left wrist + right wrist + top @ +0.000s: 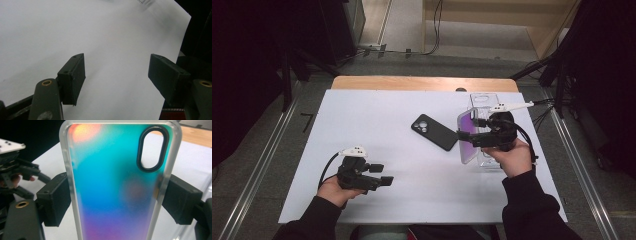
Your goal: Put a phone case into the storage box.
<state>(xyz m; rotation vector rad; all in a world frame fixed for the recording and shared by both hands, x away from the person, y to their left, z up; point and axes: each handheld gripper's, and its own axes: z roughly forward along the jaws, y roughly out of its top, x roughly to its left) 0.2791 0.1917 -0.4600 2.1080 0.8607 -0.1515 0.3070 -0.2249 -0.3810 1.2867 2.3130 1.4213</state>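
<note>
Iridescent phone case (pixel 117 185) pinched in your right claw (pixel 472 137), lifted at 3 o'clock of the black phone (pixel 435 132) on the tabletop (pixel 362 125); fitting remains; left claw (pixel 117 77) spread, idle.

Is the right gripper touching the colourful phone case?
Touching. The right gripper view shows the right gripper with a black pad pressed against each long edge of the phone case, no gap either side.

Phone case (pixel 117 185) frosted iridescent plastic; black phone (pixel 435 132) matt; table (pixel 377 125) smooth white.
</note>
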